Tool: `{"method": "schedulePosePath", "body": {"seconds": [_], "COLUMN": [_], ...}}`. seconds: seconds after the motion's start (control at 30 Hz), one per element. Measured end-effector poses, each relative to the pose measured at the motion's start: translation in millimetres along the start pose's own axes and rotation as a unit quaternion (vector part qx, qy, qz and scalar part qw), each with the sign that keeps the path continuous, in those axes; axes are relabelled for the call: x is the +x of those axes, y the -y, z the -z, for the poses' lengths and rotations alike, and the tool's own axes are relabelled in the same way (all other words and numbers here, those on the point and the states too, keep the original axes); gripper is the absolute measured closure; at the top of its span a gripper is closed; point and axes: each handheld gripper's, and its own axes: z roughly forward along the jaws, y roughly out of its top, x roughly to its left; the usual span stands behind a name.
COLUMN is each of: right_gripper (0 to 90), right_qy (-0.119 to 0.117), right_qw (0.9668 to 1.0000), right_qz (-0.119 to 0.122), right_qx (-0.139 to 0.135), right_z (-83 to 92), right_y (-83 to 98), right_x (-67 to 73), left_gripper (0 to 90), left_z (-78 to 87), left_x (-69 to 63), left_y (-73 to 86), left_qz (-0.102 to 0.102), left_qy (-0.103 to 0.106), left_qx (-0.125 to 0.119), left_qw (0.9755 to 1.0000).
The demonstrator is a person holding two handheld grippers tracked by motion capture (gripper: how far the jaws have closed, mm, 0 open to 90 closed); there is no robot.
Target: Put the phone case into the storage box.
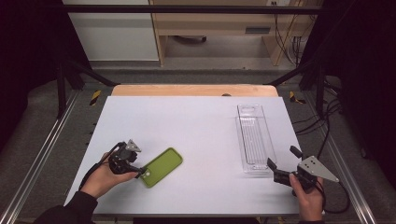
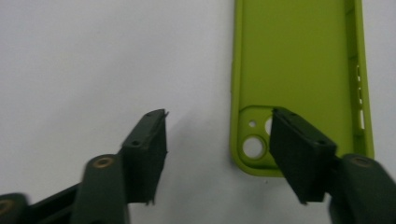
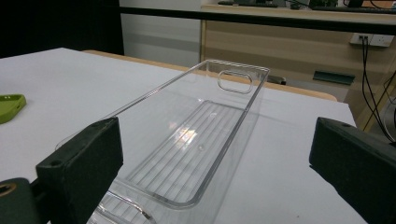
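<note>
A green case (image 1: 161, 166) is seen lying flat and hollow side up on the white table (image 1: 196, 126), near its left front. The left tool (image 2: 219, 135) is held low over the case's camera-cutout end, jaws apart: one above that corner, the other over bare table, nothing gripped. Well apart to the right, a clear plastic tray (image 1: 254, 138), long, ribbed on its floor and empty, is set lengthwise. The right tool (image 3: 210, 154) is held just before the tray's near end, jaws wide open.
</note>
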Motion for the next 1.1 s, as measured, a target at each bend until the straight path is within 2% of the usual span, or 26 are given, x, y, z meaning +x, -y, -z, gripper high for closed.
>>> {"method": "schedulePosePath", "body": {"seconds": [0.1, 0.17, 0.23, 0.43, 0.53, 0.7, 0.87, 1.1], "right_gripper": [3.3, 3.3, 3.3, 3.3, 3.3, 3.3, 3.3, 3.3], "right_qy": [0.001, 0.000, 0.000, 0.000, 0.000, 0.000, 0.000, 0.001], "right_qw": [1.0000, 1.0000, 1.0000, 1.0000, 1.0000, 1.0000, 1.0000, 1.0000], "right_qz": [-0.002, -0.002, -0.002, -0.002, -0.003, -0.002, -0.002, -0.001], "right_qx": [0.000, 0.001, 0.000, 0.000, 0.000, 0.000, 0.000, 0.001], "right_z": [0.0, 0.0, 0.1, 0.2, 0.2, 0.1, 0.3, 0.5], "right_y": [0.1, 0.1, 0.1, 0.0, 0.1, 0.0, -0.1, -0.2], "right_x": [0.0, 0.0, -0.2, -0.3, -0.4, -0.3, -0.1, 0.2], "left_gripper": [53.0, 55.4, 63.2, 71.8, 79.9, 82.5, 83.7, 85.2], "left_z": [-1.6, -2.6, -3.8, -7.6, -9.8, -9.9, -9.2, -4.5], "left_x": [0.1, -0.2, -0.5, -2.0, -3.1, -1.5, -0.8, -4.2], "left_y": [0.0, -0.3, -1.1, -3.5, -5.1, -6.3, -3.4, -2.9], "left_qz": [0.003, 0.003, 0.003, 0.000, 0.000, 0.004, 0.007, 0.000], "left_qy": [0.008, 0.012, 0.015, 0.024, 0.028, 0.031, 0.032, 0.016], "left_qx": [0.009, 0.011, 0.017, 0.027, 0.035, 0.041, 0.031, 0.017], "left_qw": [0.9999, 0.9999, 0.9998, 0.9993, 0.9990, 0.9987, 0.9990, 0.9997]}}
